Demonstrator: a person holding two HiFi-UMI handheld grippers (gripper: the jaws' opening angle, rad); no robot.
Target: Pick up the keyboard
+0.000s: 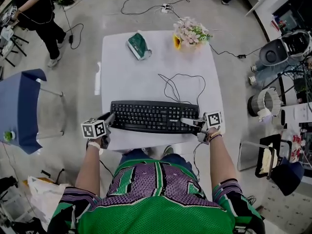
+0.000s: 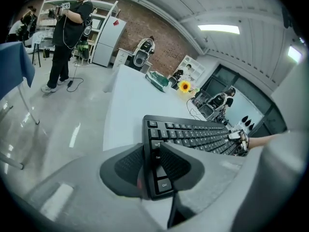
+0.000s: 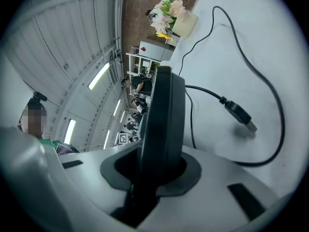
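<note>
Closest to me, my left claw (image 2: 155,151) is clamped on the left end of the black keyboard (image 1: 153,116), one pad under its edge and the other pressed on the outermost keys. My right claw (image 3: 159,164) has the opposite end: in the right gripper view the keyboard's edge stands upright between the two pads and fills the gap, so both claws are holding it. The keyboard runs along the near edge of the white table (image 1: 146,77), roughly parallel to it, and I cannot tell whether it rests on the top or is just clear of it. Behind it, the black cable (image 1: 183,87) loops loosely across the middle of the table towards the right side, and its USB plug (image 3: 240,116) lies free on the surface, plugged into nothing. Farther back, a green packet (image 1: 139,45) sits near the far edge, left of centre, and a pot of flowers (image 1: 191,33) stands towards the far right corner, well apart from the keyboard. Past the table's far left corner a person in dark clothes (image 1: 39,13) stands on the grey floor
</note>
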